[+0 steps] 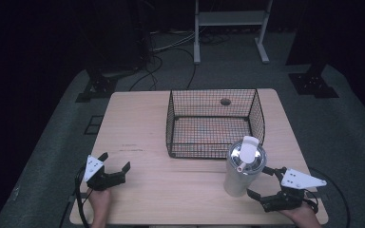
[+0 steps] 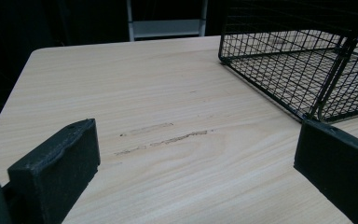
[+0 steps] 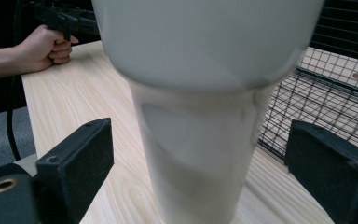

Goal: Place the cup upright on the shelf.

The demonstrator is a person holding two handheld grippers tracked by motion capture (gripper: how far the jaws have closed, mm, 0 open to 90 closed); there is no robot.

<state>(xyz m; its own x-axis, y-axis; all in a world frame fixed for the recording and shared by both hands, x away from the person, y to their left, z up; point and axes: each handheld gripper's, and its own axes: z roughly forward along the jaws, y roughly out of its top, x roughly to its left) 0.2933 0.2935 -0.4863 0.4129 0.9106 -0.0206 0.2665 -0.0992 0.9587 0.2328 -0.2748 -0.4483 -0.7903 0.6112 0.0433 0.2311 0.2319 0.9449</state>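
Tongs in the person's right hand, the right gripper (image 1: 263, 182), sit near the front right edge of a pale wooden table (image 1: 138, 123) with jaws spread wide and holding nothing. Directly ahead of them, in the gap between the two black jaws but touching neither, stands a tall white tumbler (image 1: 243, 167) with a shiny lid and a flip tab; seen from the right gripper view, the tumbler (image 3: 200, 121) fills the space ahead, upright, its long axis vertical, narrower at the base than at the top. The jaws flank its lower body, so closing them looks like the likely next move. Just behind the tumbler sits a black wire basket (image 1: 214, 121), empty, its front wall close to the cup. Far across the table, near the front left edge, the left gripper (image 1: 115, 166) rests with jaws likewise open and empty, pointing toward bare wood and well apart from the tumbler.
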